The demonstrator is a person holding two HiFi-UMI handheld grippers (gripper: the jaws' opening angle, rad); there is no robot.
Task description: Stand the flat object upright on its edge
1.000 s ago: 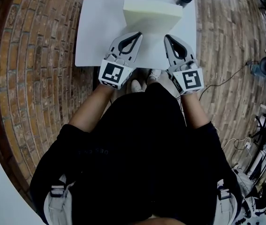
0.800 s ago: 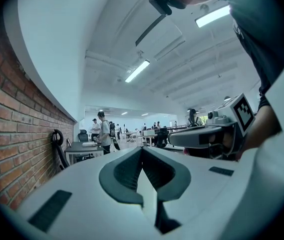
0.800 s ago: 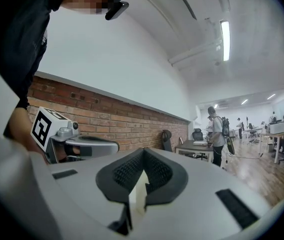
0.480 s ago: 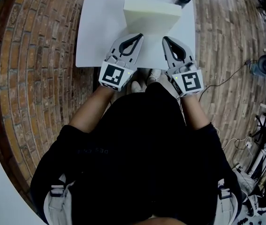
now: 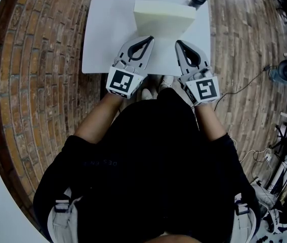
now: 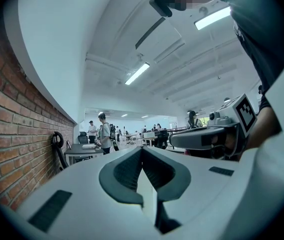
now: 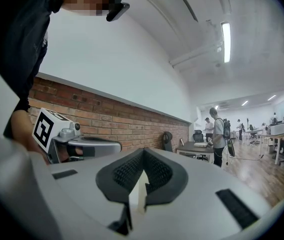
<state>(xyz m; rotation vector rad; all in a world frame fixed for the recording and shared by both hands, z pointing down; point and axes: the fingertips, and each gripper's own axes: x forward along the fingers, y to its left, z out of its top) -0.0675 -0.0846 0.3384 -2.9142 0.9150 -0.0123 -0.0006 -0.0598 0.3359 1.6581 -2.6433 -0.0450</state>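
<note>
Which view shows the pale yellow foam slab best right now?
The head view: it shows the whole pale yellow foam slab lying on the white table. Both gripper views look out over the room and show at most a pale sliver of it.

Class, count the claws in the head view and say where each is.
2. The left claw and the right claw both lie shut over the white table, tips by the near edge of the foam slab. None seems hidden.

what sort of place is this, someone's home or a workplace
Likely a workplace, an open-plan office or lab: ceiling strip lights, desks, people standing about, and a long brick wall.
</note>
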